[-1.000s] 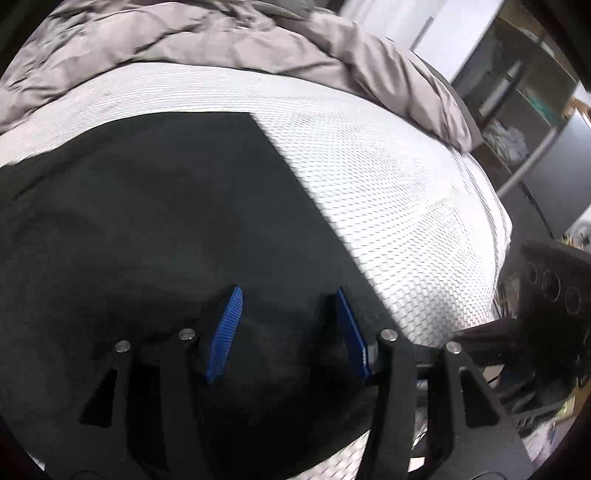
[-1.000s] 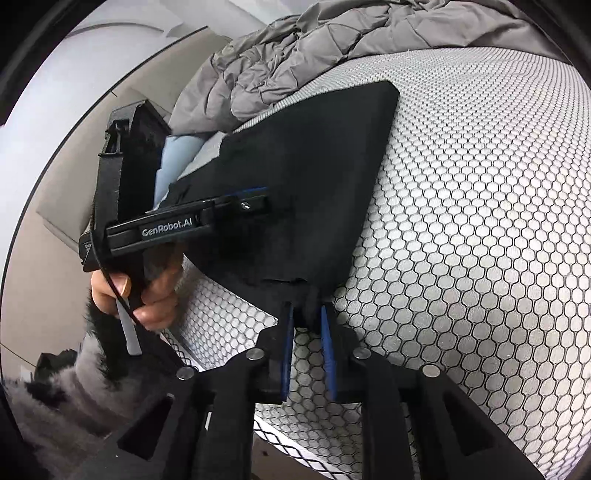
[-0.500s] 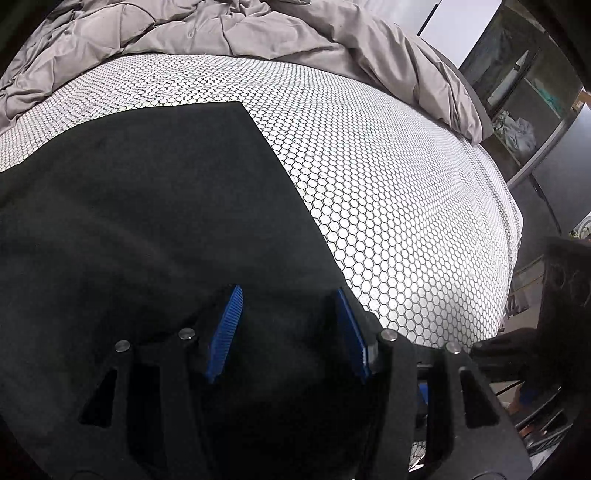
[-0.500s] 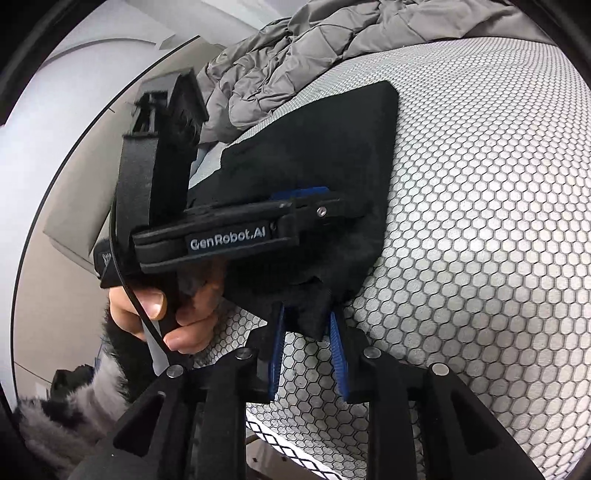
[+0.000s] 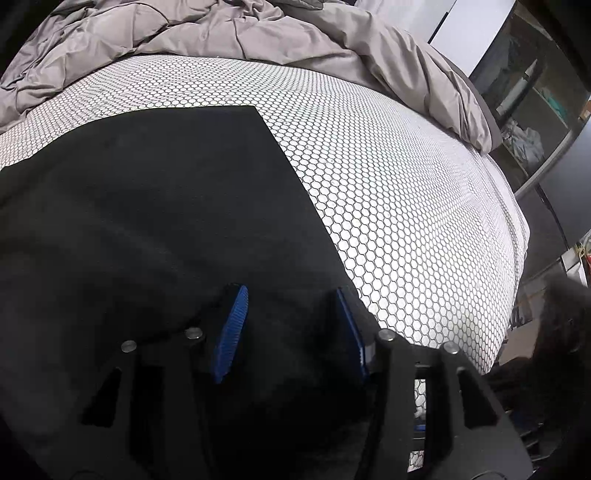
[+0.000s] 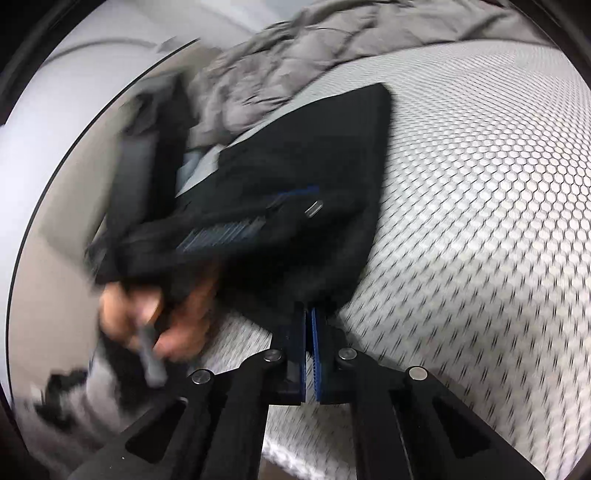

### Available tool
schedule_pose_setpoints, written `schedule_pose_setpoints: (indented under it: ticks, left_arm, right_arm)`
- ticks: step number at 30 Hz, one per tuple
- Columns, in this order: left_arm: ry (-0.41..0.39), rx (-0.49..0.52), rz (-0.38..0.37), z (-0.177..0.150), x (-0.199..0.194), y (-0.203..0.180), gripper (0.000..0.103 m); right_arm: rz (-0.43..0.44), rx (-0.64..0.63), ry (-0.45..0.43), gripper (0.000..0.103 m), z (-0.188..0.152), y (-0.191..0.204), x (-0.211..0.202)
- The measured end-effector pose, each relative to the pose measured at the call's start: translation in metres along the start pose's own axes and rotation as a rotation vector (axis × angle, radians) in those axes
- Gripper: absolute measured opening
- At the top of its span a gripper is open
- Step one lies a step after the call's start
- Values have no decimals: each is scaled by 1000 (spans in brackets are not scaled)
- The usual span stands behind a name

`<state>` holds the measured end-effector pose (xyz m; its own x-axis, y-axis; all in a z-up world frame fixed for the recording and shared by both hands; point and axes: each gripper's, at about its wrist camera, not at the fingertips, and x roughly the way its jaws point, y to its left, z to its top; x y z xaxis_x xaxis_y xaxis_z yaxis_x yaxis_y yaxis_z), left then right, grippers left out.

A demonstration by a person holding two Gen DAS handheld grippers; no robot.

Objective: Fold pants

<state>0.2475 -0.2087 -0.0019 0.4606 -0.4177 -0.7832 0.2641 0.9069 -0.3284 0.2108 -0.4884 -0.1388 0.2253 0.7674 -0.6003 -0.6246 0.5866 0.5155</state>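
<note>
Black fabric pants (image 5: 155, 221): folded flat on the white honeycomb-patterned mattress cover (image 5: 406, 206), filling the left and centre of the left wrist view, square corner toward upper centre.

Left gripper (image 5: 290, 325): blue ribbed pads spread wide, hovering over the pants' near edge at lower centre; grips nothing, as half a second ago. The cloth's corner sits slightly lower in frame than before.

Right gripper (image 6: 308, 332): pads now nearly together, pinching the pants' (image 6: 314, 177) bottom corner at lower centre; half a second ago the gap was wider. Its view has turned motion-blurred.

Bare hand (image 6: 147, 317): left of the right wrist frame, holding the other gripper's handle; lower in frame than before.

Crumpled grey quilted duvet (image 5: 229, 33): bunched along the top edge.
</note>
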Motion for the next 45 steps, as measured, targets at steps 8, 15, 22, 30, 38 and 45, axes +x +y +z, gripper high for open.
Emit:
schedule_pose_setpoints:
  ticks: [8,15,22,30,38,45]
  left_arm:
    - [-24,-50,15,2,-14,4,46]
    - [-60,190,76,-49,-40,-33,49]
    - [-113,299,190,-78,-32,-49,55]
    - [-107,317,170,-87,-31,-43,56]
    - [-79,303,117,-86,-34,-33,56]
    - [-83,326,93,-86,-40,-28,56]
  right_arm:
    - [89,17,57,2,-17,-4,-3]
    - [24,11,-149,39,-2,-13,-52]
    - [-31,110,-143,45,22,-28,-29]
    - [-110,7,41,48,80,-23,63]
    - [-121,1,49,34,178,-55,111]
    - [-221,48,-39,29,250,-78,131]
